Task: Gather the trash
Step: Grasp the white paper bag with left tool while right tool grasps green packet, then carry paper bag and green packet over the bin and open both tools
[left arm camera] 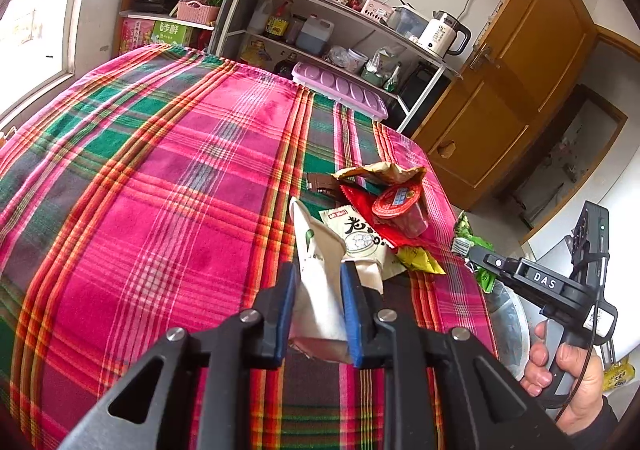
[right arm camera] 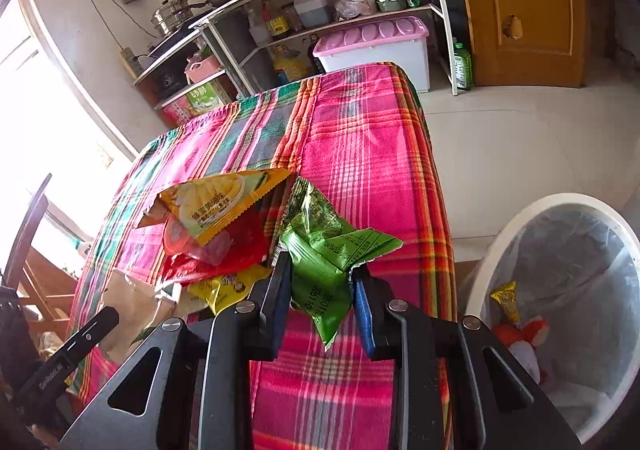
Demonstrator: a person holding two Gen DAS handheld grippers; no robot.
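Note:
My left gripper (left arm camera: 318,274) is shut on a white wrapper (left arm camera: 320,250) and holds it just above the plaid tablecloth (left arm camera: 160,190). Past it lies a trash pile: a red-lidded cup (left arm camera: 396,204), a white pouch with black lettering (left arm camera: 360,238), a yellow wrapper (left arm camera: 420,260) and a brown wrapper (left arm camera: 320,184). My right gripper (right arm camera: 320,270) is shut on a crumpled green wrapper (right arm camera: 332,246) near the table's right edge. To its left lie an orange-yellow snack bag (right arm camera: 224,202) and a red wrapper (right arm camera: 240,250). A white bin (right arm camera: 500,234) with a clear liner stands on the floor to the right and holds some trash.
Metal shelves (right arm camera: 360,14) with bottles, pots and a kettle line the far wall. A pink-lidded storage box (right arm camera: 372,46) stands beyond the table. A wooden door (right arm camera: 520,2) is at the right and a wooden chair (right arm camera: 28,250) at the left. A hand (left arm camera: 568,374) grips the right tool.

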